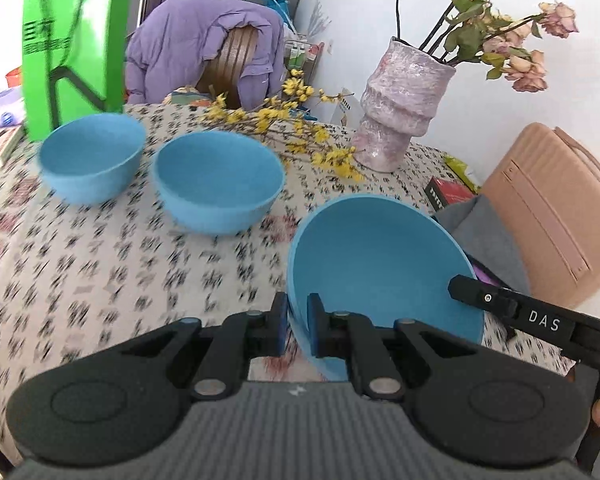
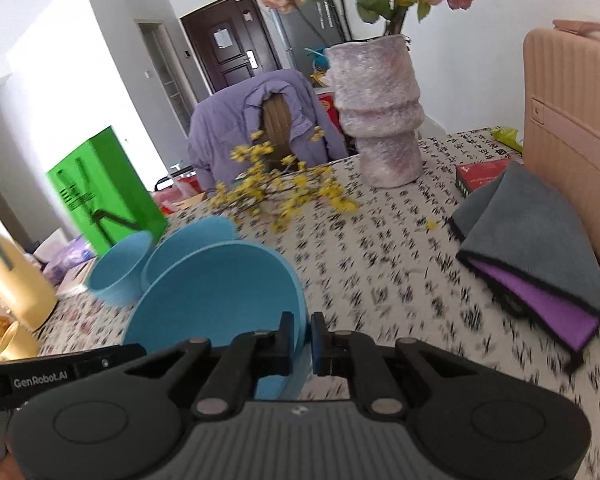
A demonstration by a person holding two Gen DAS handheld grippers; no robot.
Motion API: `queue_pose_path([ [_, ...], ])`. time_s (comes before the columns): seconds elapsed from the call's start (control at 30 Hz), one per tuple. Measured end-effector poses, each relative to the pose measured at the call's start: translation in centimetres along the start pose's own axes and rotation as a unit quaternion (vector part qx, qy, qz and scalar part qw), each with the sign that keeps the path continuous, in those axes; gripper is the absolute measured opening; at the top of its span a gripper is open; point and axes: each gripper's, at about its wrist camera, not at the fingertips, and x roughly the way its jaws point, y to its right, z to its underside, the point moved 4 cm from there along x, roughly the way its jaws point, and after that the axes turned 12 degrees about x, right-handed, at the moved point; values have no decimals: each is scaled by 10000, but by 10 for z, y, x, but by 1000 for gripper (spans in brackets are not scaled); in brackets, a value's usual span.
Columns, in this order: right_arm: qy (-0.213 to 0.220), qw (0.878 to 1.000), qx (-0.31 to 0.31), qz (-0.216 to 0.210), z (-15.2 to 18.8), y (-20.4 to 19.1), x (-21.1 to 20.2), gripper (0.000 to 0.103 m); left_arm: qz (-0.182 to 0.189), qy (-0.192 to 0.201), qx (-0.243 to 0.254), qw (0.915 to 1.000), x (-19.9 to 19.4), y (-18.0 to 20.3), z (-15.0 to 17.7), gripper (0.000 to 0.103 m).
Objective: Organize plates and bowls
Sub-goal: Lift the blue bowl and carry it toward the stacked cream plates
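The left gripper (image 1: pixel 297 326) is matte black, with angled linkage arms, round silver pivot pins and blue pads on its fingers (image 1: pixel 315 322). Behind the pins sits a ribbed grey housing flanked by two rounded black lobes. The right gripper (image 2: pixel 301 340) has the same build. Its side bar reads "DAS" in white; the left one's reads "GenRobot.AI". Bare skin shows at the frame edges.

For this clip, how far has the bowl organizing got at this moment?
Nothing looks stacked yet. In hand: the left gripper and right gripper each have their jaws closed on opposite sides of the rim of the nearest blue bowl, which is tilted. Left: the middle bowl and far bowl sit separately on the tablecloth. No plates are visible.
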Motion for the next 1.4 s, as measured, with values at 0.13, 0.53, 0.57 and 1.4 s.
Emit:
queue_pose_path([
  [0.13, -55, 9999, -96, -121, 32, -16, -25, 8, -52, 32, -73, 10000, -35, -11, 30, 11],
  [0.53, -216, 9982, -397, -384, 131, -62, -72, 9, -398, 113, -298, 9987, -113, -41, 122, 11],
  [0.57, -235, 9981, -396, -402, 137, -64, -74, 9, -404, 125, -330, 9986, -118, -43, 128, 11],
  [1.4, -758, 9949, -517, -423, 211, -84, -69, 10, -527, -63, -730, 9959, -136, -77, 198, 10],
])
